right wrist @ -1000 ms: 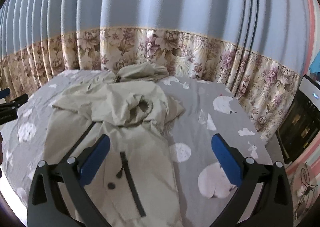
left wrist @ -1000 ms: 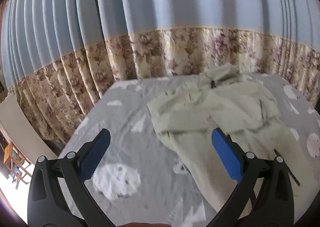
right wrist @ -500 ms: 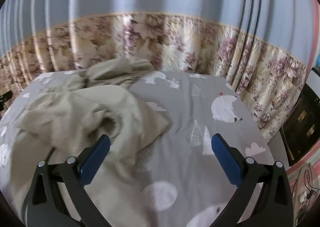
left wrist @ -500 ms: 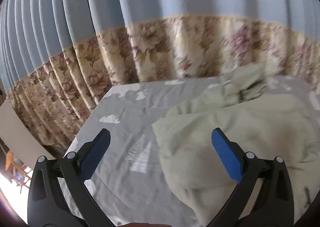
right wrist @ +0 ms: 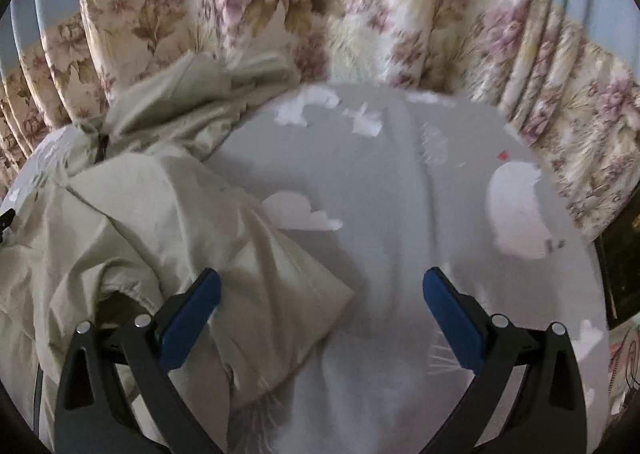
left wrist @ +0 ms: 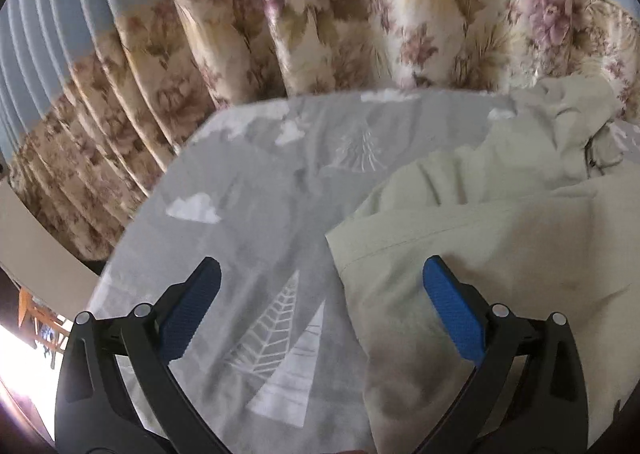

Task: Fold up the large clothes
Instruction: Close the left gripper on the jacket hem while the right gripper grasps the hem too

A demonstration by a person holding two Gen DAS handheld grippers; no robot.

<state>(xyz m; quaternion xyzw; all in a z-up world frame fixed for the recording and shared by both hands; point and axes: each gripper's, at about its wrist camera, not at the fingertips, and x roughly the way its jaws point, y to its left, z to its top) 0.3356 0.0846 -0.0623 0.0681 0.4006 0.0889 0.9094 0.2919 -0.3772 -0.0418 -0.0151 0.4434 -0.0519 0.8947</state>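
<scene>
A pale beige jacket [left wrist: 500, 222] lies crumpled on a grey patterned sheet [left wrist: 256, 190]. In the left wrist view its folded left corner lies between the blue pads; my left gripper [left wrist: 320, 306] is open, low over that corner, holding nothing. In the right wrist view the jacket [right wrist: 140, 222] fills the left half, with a dark zipper near its collar. Its right-hand folded corner points toward the gap of my right gripper [right wrist: 320, 314], which is open and empty.
A floral and blue curtain [left wrist: 340, 22] hangs close behind the far edge of the bed. The sheet's left edge drops off in the left wrist view; a dark appliance [right wrist: 620, 270] stands past the right edge in the right wrist view.
Both grippers have moved forward and down toward the jacket's far corners; the garment and curtain now loom much larger. Both jaws have stayed open.
</scene>
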